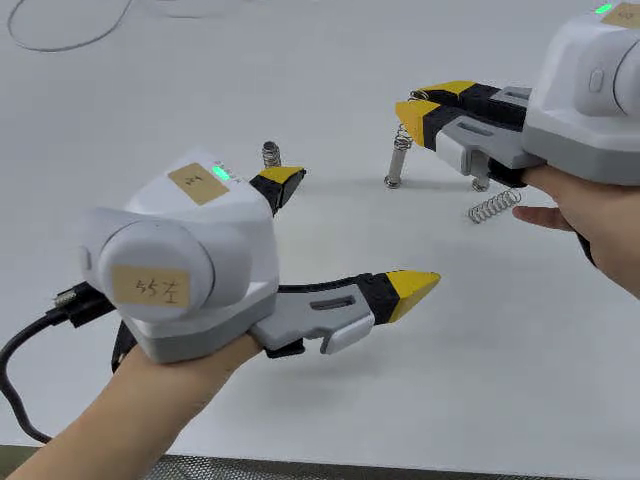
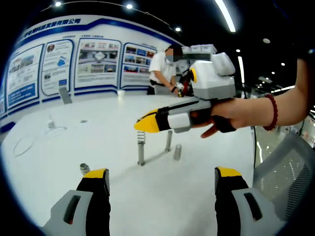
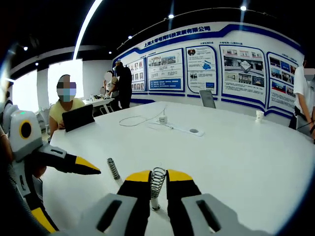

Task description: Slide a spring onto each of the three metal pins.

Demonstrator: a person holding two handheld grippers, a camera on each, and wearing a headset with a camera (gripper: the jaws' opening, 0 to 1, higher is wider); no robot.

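— Spring (image 3: 157,183) sits atop a pin (image 1: 396,168), pinched by the right gripper (image 3: 157,176), and I'd say it's not yet down.
— The others?
— A fitted spring (image 1: 270,152) stands by the left gripper (image 1: 360,228), which is spread and empty. A loose spring (image 1: 494,205) on the table (image 1: 300,70) awaits the bare pin (image 2: 169,141).

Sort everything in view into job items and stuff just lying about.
Job: right gripper, jaws shut on a coil spring over a pin; bare pin; loose spring; upright spring.
Lying about: cable and plug; laptop; cup.
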